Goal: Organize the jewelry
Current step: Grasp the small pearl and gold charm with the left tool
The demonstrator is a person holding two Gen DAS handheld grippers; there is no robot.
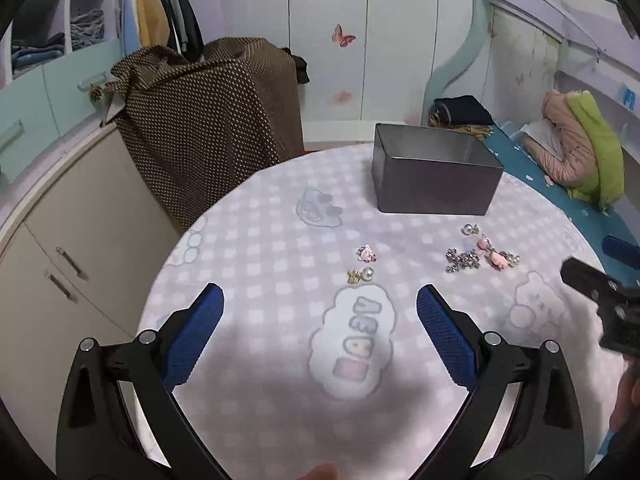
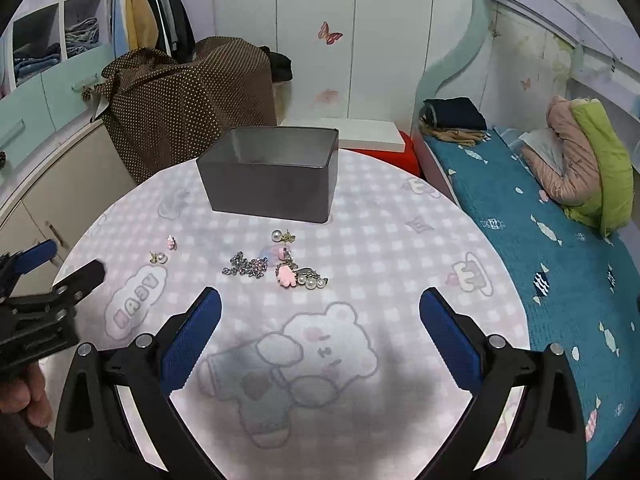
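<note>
Jewelry is scattered on the round table covered with a pink-and-white checked cartoon cloth (image 2: 400,248), all of it on the near side of the open dark grey rectangular metal tin (image 2: 272,176), which serves as the landmark here. Just in front of the tin, a pearl stud with a gold setting (image 2: 280,235) is seen, and slightly nearer the cameras a silver rhinestone chain (image 2: 245,267) is laid beside a pink hand-shaped charm with a row of small pearls (image 2: 298,276); these pieces are bunched close together, some touching. Further to the tin's left front, well apart from that cluster, a small pink flower-like piece (image 1: 366,254) and a second pearl stud with a gold setting (image 1: 362,275) are placed near each other.

The left gripper (image 1: 320,320) is held above the cloth in front of the tin, its blue-padded fingers (image 1: 200,332) spread wide with nothing between them. The right gripper (image 2: 320,320) is likewise held over the cloth in front of the tin, its blue pads (image 2: 452,336) wide apart and unloaded. No jewelry can be made out inside the tin from either view.
</note>
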